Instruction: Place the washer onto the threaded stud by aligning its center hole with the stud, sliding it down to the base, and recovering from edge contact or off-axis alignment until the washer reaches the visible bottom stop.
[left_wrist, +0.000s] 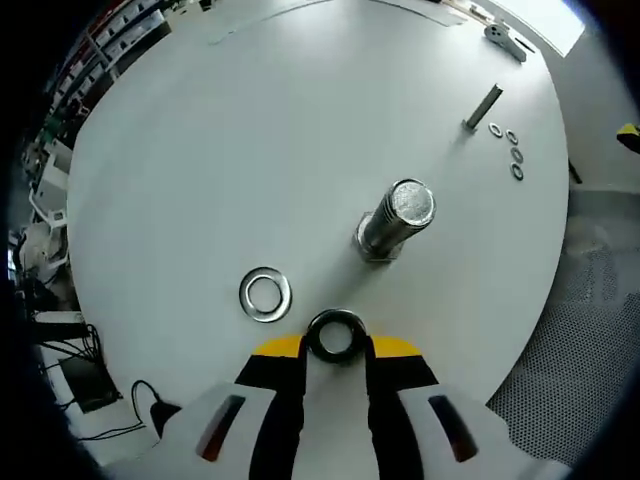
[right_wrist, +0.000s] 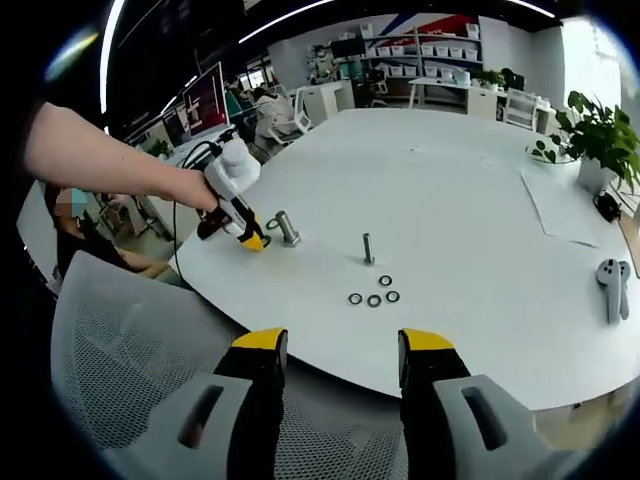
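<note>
A thick threaded stud (left_wrist: 395, 220) stands upright on the white table (left_wrist: 250, 150). My left gripper (left_wrist: 336, 345) is shut on a steel washer (left_wrist: 335, 335), held just short of the stud's base, nearer to me. A second large washer (left_wrist: 265, 295) lies flat on the table to the left of the held one. In the right gripper view, a person's hand holds the left gripper (right_wrist: 250, 238) close beside the same stud (right_wrist: 288, 228). My right gripper (right_wrist: 343, 345) is open, off the table's near edge, with nothing between its jaws.
A thinner stud (right_wrist: 368, 248) stands mid-table with several small washers (right_wrist: 373, 297) beside it, also seen as the thin stud (left_wrist: 484, 108) and small washers (left_wrist: 508, 148). A controller (right_wrist: 612, 280) lies at the right. A mesh chair (right_wrist: 120, 350) sits below the table edge.
</note>
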